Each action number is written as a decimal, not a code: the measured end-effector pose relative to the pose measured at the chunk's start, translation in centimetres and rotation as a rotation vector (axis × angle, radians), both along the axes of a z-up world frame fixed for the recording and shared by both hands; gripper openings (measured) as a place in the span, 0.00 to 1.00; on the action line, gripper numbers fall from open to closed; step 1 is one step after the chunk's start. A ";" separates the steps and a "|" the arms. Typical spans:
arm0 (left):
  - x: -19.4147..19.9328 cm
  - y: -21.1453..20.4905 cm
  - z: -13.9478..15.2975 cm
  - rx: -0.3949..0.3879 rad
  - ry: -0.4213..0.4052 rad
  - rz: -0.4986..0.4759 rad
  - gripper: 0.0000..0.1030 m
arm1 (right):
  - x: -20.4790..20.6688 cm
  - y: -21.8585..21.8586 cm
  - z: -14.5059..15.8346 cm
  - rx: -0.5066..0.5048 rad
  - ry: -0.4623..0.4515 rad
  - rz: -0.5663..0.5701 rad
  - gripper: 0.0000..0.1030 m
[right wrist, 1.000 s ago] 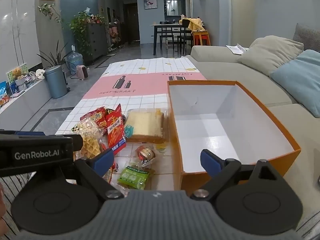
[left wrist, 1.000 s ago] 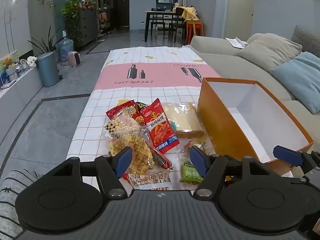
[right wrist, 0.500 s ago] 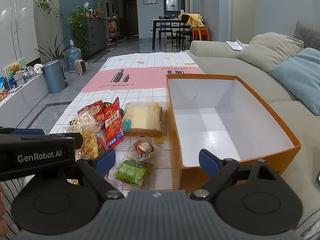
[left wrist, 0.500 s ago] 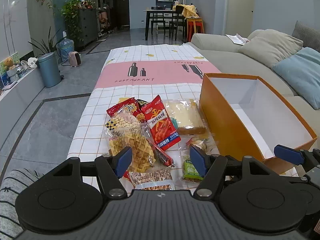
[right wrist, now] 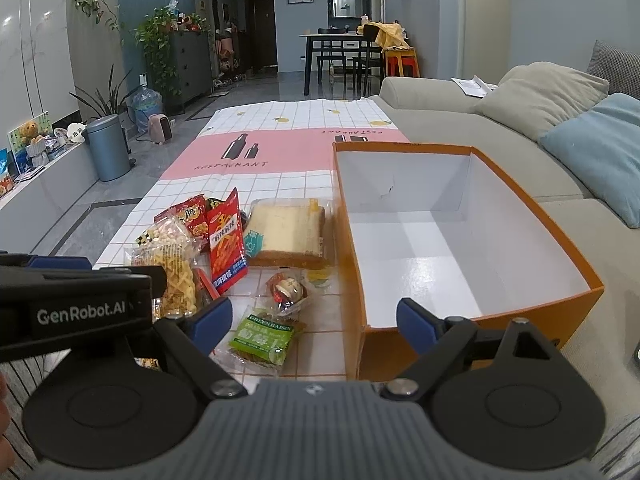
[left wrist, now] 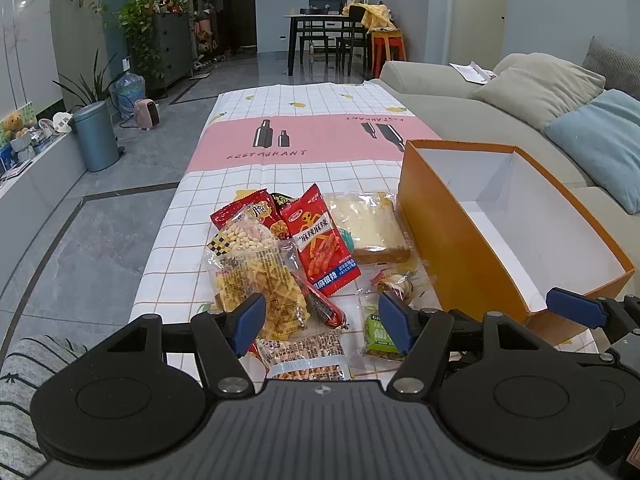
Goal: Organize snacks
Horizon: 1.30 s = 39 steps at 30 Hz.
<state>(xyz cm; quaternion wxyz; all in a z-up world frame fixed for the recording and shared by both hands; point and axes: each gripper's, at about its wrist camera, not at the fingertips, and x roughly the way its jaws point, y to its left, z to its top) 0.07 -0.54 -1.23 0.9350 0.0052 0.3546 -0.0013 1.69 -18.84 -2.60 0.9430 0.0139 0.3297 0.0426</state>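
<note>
Over the desk: two black tools with blue-padded fingers hover above a heap of packaged snacks on a checked white-and-pink cloth, an open orange cardboard box [right wrist: 460,240] with a white interior to the right of the heap.

Left tool [left wrist: 322,322]: fingers spread wide, gripping nothing, held above the near end of the heap.

Right tool [right wrist: 314,324]: fingers spread wide and empty, straddling the near left corner of the box.

Step in hand: judged to be the first pick, as the box holds nothing yet.

Doing it well: take a loose packet at the edge of the heap first, pinch it across a flat seam and lift it clear before swinging it over the box wall; overlapped bags may drag their neighbours.

Snacks under the left tool: a clear bag of yellow crisps [left wrist: 260,286] lies just ahead of its left finger, a red sausage stick [left wrist: 324,308] between the fingers, and a clear packet of brown sticks [left wrist: 306,360] nearest the camera.

Snacks under the right tool: a green raisin packet [right wrist: 264,338] lies between its fingers, near the left one, and a wrapped sandwich slice [right wrist: 290,236] lies farther off, just beside the box.
</note>
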 end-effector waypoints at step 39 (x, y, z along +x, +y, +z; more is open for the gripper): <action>0.2 -0.1 -0.3 0.002 0.015 -0.005 0.74 | 0.1 0.2 -0.2 -0.024 0.008 0.001 0.85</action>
